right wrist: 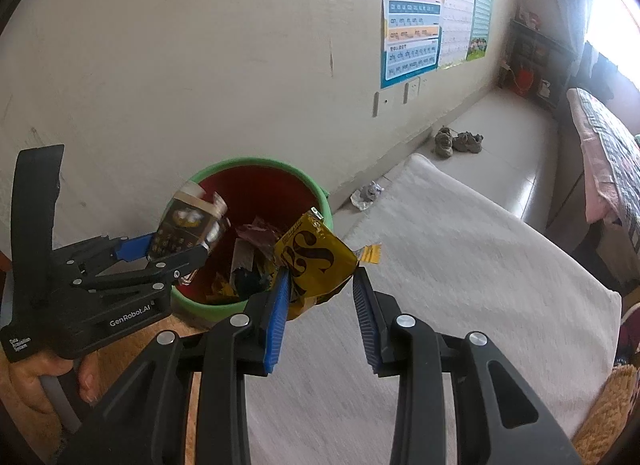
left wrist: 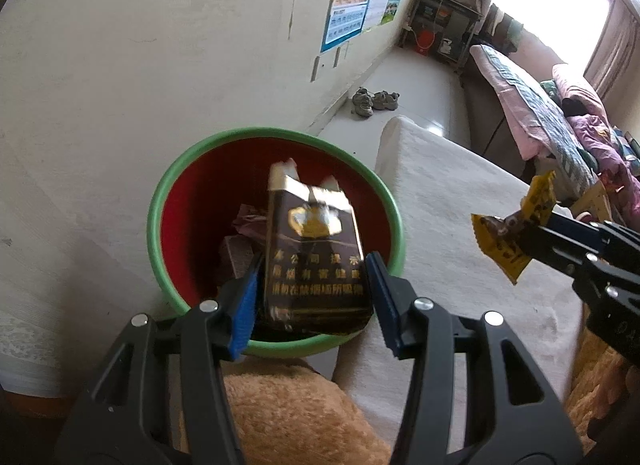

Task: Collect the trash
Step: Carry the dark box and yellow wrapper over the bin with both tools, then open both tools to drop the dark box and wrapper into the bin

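Note:
A red bin with a green rim (left wrist: 276, 137) (right wrist: 320, 193) stands by the wall and holds several scraps of trash. My left gripper (left wrist: 312, 285) (right wrist: 180, 249) is shut on a dark brown cigarette pack (left wrist: 316, 249) (right wrist: 184, 225) and holds it over the bin's opening. My right gripper (right wrist: 320, 289) (left wrist: 532, 233) is shut on a yellow snack wrapper (right wrist: 316, 261) (left wrist: 508, 233) beside the bin's right rim, above the white cloth.
A white cloth-covered surface (right wrist: 460, 265) lies right of the bin. A crumpled paper (right wrist: 368, 195) lies on the floor by the wall. Shoes (right wrist: 458, 141) sit farther along the floor. A bed (right wrist: 608, 145) is at the right. Orange plush fabric (left wrist: 296, 405) lies below.

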### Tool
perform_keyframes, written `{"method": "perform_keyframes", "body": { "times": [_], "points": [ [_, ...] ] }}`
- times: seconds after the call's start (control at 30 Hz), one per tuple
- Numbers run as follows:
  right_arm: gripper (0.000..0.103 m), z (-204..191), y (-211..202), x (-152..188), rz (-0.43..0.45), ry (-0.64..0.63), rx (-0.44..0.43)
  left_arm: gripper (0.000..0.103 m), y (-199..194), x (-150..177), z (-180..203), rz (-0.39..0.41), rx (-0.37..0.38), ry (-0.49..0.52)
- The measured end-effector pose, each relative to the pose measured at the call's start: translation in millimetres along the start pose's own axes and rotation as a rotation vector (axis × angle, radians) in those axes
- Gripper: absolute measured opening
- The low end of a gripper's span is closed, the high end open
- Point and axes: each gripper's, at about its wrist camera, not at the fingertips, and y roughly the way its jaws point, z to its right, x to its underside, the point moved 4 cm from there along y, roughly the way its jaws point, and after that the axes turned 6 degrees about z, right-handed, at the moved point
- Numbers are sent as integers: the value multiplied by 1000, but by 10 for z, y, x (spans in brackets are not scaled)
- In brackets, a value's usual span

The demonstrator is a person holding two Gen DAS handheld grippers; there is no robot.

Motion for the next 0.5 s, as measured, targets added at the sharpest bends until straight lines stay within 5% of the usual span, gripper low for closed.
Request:
{"method": "perform_keyframes", "body": {
  "times": [0.5],
  "points": [
    [32, -222, 347, -143, -35, -47, -27, 48, 87, -8, -244, -7, -12, -62]
  ]
}}
